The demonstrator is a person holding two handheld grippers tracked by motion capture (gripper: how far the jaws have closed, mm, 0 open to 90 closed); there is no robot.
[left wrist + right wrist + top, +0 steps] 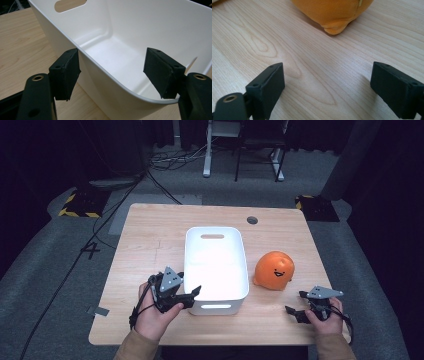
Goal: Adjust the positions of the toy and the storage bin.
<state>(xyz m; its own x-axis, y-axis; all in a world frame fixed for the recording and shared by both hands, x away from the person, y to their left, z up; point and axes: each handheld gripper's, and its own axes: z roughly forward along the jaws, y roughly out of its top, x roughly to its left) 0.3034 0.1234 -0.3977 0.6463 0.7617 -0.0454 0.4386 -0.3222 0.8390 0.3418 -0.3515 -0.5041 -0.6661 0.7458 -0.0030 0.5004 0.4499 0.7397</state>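
Observation:
A white plastic bin (188,260) with handle slots stands empty at the middle of the wooden table (150,235). My left gripper (194,297) is open at the bin's near left corner. In the left gripper view the left gripper (113,72) straddles the bin's rim (95,58), one pad outside the wall and one inside, neither pressing on it. An orange round plush toy (273,270) with a smiling face sits right of the bin. My right gripper (295,304) hovers open low over the table, a little in front of the plush (332,12), with nothing between the right gripper's (327,80) jaws.
The table has a round cable hole (252,220) at its far right. Bare wood (287,37) lies between the right gripper and the plush. Grey floor with cables and stand legs (240,165) surrounds the table.

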